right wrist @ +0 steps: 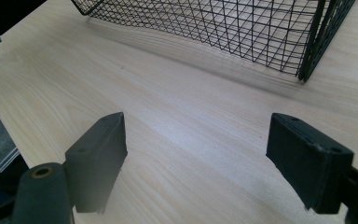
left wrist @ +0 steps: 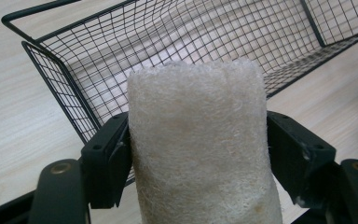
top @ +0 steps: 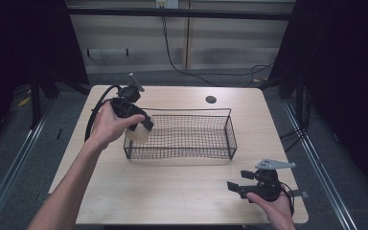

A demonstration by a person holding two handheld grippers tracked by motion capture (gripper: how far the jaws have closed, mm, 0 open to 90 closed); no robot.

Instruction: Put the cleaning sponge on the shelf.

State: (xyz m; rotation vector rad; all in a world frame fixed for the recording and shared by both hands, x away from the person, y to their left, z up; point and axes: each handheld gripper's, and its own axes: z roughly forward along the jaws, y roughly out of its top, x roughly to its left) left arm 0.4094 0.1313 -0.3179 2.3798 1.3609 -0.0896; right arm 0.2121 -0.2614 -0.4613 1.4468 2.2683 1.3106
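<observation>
Above the wire basket's left end my left gripper pinches a pale loofah sponge, not yet dropped in by my reckoning, while my right gripper rests spread and empty near the basket's right corner.

A pale wood-grain counter carries a black wire basket standing right of centre, toward the far side; a small dark round hole sits near the far edge
</observation>
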